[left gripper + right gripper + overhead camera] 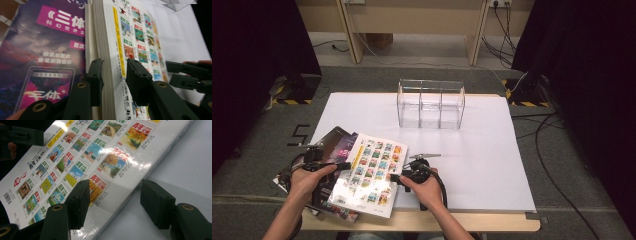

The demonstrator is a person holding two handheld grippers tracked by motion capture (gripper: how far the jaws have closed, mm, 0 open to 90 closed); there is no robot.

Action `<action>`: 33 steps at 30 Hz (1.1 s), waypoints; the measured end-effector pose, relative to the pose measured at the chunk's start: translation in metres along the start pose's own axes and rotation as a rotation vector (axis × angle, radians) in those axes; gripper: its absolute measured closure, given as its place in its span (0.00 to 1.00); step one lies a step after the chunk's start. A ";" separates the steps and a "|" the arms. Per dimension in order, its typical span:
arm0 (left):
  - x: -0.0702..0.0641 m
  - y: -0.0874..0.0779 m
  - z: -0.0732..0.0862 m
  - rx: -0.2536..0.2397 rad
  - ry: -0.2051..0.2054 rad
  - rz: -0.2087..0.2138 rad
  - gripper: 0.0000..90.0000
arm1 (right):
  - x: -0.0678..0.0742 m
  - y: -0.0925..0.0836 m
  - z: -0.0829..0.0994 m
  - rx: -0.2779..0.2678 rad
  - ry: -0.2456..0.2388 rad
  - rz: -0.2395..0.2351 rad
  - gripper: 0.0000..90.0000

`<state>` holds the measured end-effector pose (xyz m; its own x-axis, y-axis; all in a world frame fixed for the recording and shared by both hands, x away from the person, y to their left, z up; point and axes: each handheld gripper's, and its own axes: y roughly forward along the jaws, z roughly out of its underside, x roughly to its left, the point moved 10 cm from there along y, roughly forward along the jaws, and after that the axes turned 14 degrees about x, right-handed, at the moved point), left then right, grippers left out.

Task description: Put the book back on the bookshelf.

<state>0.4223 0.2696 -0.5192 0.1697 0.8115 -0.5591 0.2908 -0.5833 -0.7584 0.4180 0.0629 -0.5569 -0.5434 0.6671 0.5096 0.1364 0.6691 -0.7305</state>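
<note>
Closest up: fingers (95,75) of the left gripper (113,65), set either side of the thick white book (140,37), one against the stacked page edges, the other over the glossy cover. Half-closed around it; cannot tell whether the pads truly press yet.

Across the book from those fingers: the right gripper (116,187), spread wide, one finger (78,202) over the cover, the other well clear of the book's edge, above the white sheet (185,170). Nothing pinched there.

Book between the two pairs of fingers, lying partly on a purple magazine (50,50) to the outside of the left fingers. Far beyond both sets of fingertips: a clear three-slot rack (430,104), standing upright and apart on the sheet.

Likely reason for the hold: one gripper on each long side, so as to lift the heavy book level without letting it sag or fan open. Probably bound for a slot in the rack, judging by the upright dividers.

Readable writing: "三体" in large white characters on the purple magazine, on a magenta band. On the white cover, rows of small pictured issues, each headed "青年文摘" in red or green. Also a red "40" emblem and a barcode near the corner far from the right fingers, plus a yellow strip of print too small to read.
</note>
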 end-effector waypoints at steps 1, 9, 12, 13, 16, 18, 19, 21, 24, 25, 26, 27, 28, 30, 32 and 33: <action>-0.001 -0.001 0.000 -0.003 -0.007 0.021 0.73 | 0.000 0.000 0.000 -0.002 0.001 -0.001 0.46; -0.016 0.010 0.004 0.024 0.007 0.082 0.77 | 0.000 0.000 0.000 -0.004 0.000 -0.002 0.46; -0.017 0.010 0.005 0.021 0.028 0.075 0.83 | -0.001 0.000 0.000 -0.004 -0.007 -0.006 0.47; -0.017 0.009 0.006 0.022 0.043 0.066 0.84 | -0.001 -0.001 0.000 0.002 -0.002 -0.011 0.47; -0.018 0.006 0.006 0.029 0.085 0.057 0.86 | -0.007 -0.004 -0.009 -0.010 0.000 0.002 0.47; -0.017 0.005 0.007 0.038 0.097 0.042 0.86 | -0.016 -0.011 -0.022 -0.036 0.010 0.019 0.47; -0.016 0.005 0.008 0.039 0.094 0.043 0.86 | -0.021 -0.014 -0.029 -0.047 0.018 0.026 0.47; -0.013 0.005 0.009 0.043 0.092 0.047 0.86 | -0.031 -0.017 -0.042 -0.051 0.027 0.047 0.47; -0.009 0.002 0.010 0.045 0.080 0.058 0.86 | -0.042 -0.015 -0.057 -0.037 0.044 0.073 0.47; -0.008 0.002 0.011 0.044 0.075 0.062 0.86 | -0.044 -0.013 -0.062 -0.035 0.043 0.077 0.47; -0.007 0.001 0.011 0.044 0.073 0.066 0.86 | -0.044 -0.011 -0.067 -0.038 0.054 0.070 0.47; -0.005 0.001 0.012 0.043 0.072 0.065 0.86 | -0.043 -0.009 -0.071 -0.042 0.061 0.055 0.47; -0.004 0.000 0.012 0.044 0.075 0.061 0.86 | -0.042 -0.007 -0.075 -0.040 0.067 0.053 0.47; -0.002 -0.001 0.013 0.043 0.072 0.061 0.86 | -0.042 -0.003 -0.079 -0.038 0.060 0.061 0.47; 0.000 -0.001 0.014 0.036 0.064 0.066 0.86 | -0.041 0.001 -0.082 -0.030 0.082 0.047 0.46; 0.001 -0.001 0.014 0.032 0.063 0.067 0.86 | -0.042 0.004 -0.083 -0.029 0.086 0.049 0.46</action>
<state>0.4092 0.2701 -0.5235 0.2471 0.7705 -0.5876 0.2470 -0.6365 -0.7307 0.5104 0.0646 -0.5431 -0.4628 0.7238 0.5119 0.1850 0.6436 -0.7427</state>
